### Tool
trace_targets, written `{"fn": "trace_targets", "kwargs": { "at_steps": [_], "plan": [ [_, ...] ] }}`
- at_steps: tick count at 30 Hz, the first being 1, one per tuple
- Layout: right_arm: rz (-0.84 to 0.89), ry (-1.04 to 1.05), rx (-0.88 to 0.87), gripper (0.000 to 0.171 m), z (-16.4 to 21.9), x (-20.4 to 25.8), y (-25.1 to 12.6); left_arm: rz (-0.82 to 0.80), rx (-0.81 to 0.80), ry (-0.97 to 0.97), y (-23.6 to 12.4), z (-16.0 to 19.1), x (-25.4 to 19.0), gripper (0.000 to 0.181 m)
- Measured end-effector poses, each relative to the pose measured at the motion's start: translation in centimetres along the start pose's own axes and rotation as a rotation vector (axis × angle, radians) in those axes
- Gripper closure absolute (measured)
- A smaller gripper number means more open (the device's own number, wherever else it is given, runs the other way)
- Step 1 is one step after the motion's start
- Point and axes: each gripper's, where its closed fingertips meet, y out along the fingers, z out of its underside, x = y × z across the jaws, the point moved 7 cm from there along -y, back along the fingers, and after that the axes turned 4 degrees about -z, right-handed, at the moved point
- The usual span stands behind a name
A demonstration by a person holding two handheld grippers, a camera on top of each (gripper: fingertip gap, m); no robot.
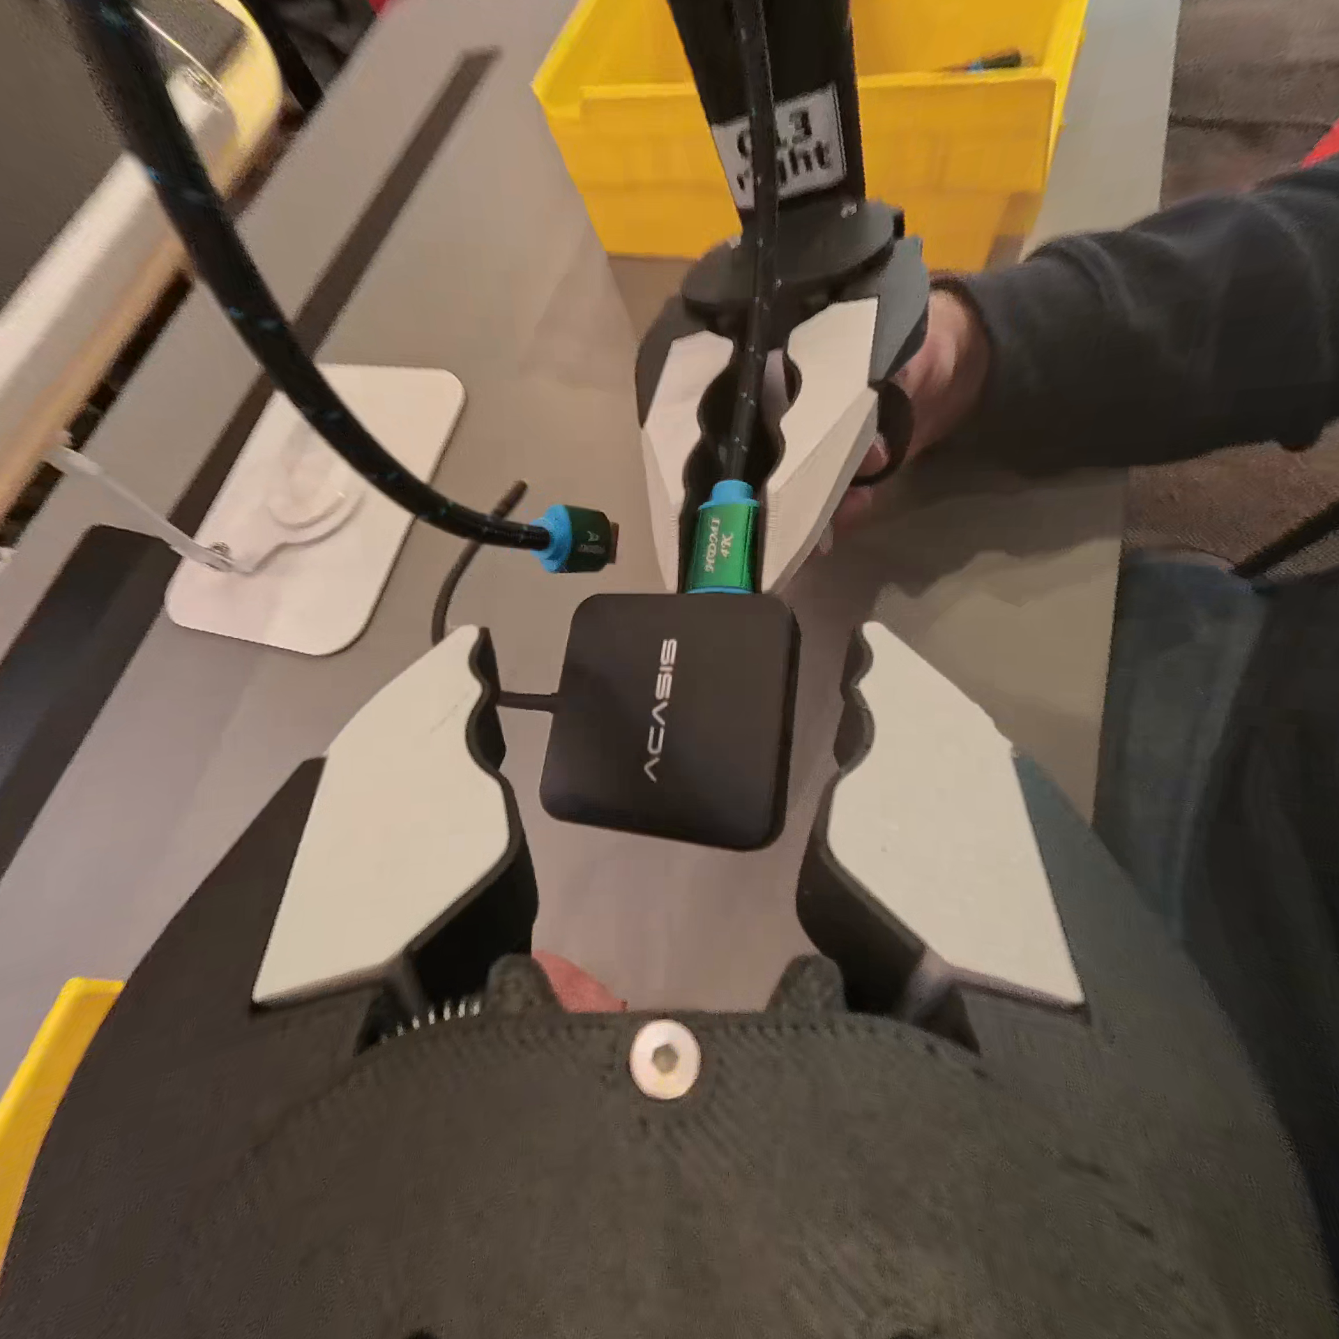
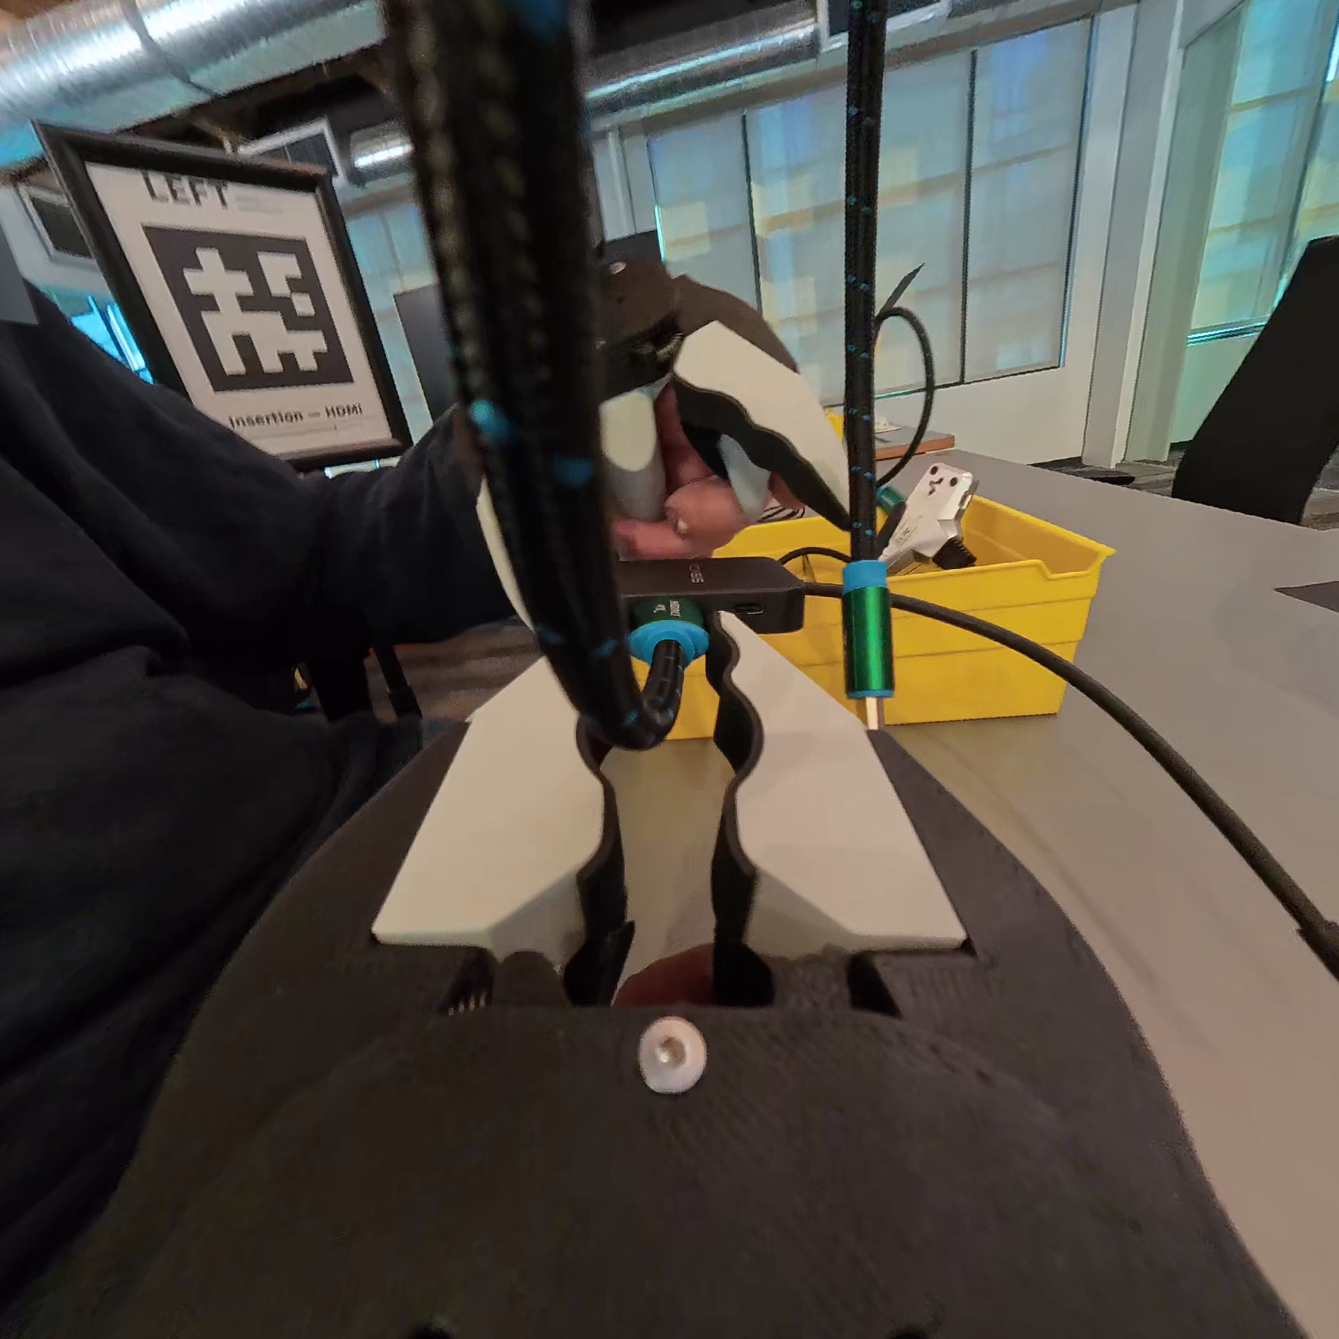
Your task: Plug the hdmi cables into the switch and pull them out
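The grey counter point(image 1: 449, 239) carries everything, with a yellow bin point(image 1: 956, 145) at its far side and a second yellow bin point(image 2: 1014, 601) showing behind the switch in the right wrist view. A white flat base plate point(image 1: 304, 522) lies on the counter to the left, near a dark slot.

The left gripper point(image 1: 670, 732) is held above the counter with its jaws spread wide on either side of the black switch point(image 1: 674, 724); neither white finger touches the switch's body. In the right wrist view the switch appears raised off the counter, though what bears it cannot be made out.

The right gripper point(image 1: 732, 507) faces the left one from the far side, held by a person's hand point(image 1: 935, 391) in a dark sleeve. Its jaws are drawn close together around the first cable's green plug point(image 1: 721, 543), the braided black cable point(image 1: 753, 348) running back between the fingers. Whether the pads actually press the plug or merely flank it cannot be told. That plug sits seated in the switch's far edge.

A second green plug point(image 1: 580, 540) with a blue collar hangs free from its own braided cable, just left of the switch and not inserted. A thin black lead point(image 1: 525, 699) leaves the switch's left side.

A framed marker board point(image 2: 239, 304) stands behind.
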Motion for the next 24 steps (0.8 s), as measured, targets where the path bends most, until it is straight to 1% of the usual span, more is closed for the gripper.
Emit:
{"fn": "trace_targets", "kwargs": {
  "at_steps": [5,8,16,20,23,24],
  "plan": [
    [-0.036,-0.045,0.049,0.152,0.5,0.8,0.7,0.068,0.120,0.013,1.2,1.4,-0.7,0.094],
    [-0.032,-0.054,0.062,0.152,0.6,0.8,0.8,0.106,0.150,0.030,1.6,1.9,-1.3,0.107],
    [-0.031,-0.054,0.060,0.152,0.7,0.8,1.0,0.119,0.155,0.048,1.5,2.0,-1.1,0.108],
    [-0.024,-0.071,0.062,0.152,0.7,1.0,1.1,0.122,0.184,0.058,1.4,1.9,-1.2,0.108],
    [-0.025,-0.063,0.069,0.149,0.7,1.0,1.1,0.121,0.209,0.068,1.5,2.0,-1.3,0.108],
    [-0.032,-0.066,0.068,0.150,0.7,1.1,1.1,0.122,0.221,0.072,1.7,2.1,-1.4,0.108]
  ]
}}
